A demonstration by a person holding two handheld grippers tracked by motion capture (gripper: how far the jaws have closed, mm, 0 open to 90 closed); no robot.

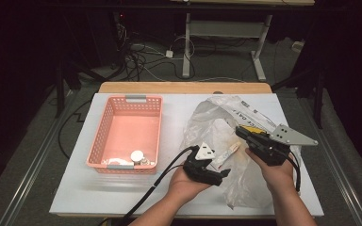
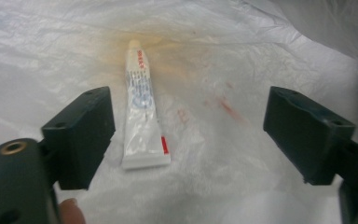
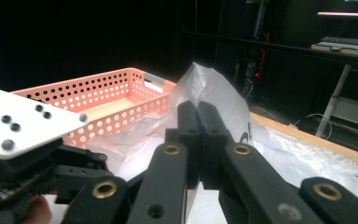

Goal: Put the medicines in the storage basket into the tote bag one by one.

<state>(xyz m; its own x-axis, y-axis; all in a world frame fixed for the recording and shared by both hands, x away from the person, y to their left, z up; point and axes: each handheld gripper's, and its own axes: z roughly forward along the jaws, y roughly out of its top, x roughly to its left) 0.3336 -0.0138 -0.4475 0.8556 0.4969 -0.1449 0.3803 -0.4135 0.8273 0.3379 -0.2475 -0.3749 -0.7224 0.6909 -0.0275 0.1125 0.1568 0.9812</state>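
Tube [image 2: 142,112] lies lengthwise between jaws, cap away.

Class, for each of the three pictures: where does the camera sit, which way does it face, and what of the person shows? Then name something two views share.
High view: above the person's side, facing forward and down on the table; both forearms, left tongs and right tongs show.
Left gripper view: rides the left tongs, open, facing a tube on the plastic bag; a fingertip shows.
Right gripper view: rides the right tongs, shut on the bag, facing the pink basket.
Shared: high and right gripper views both show the basket.
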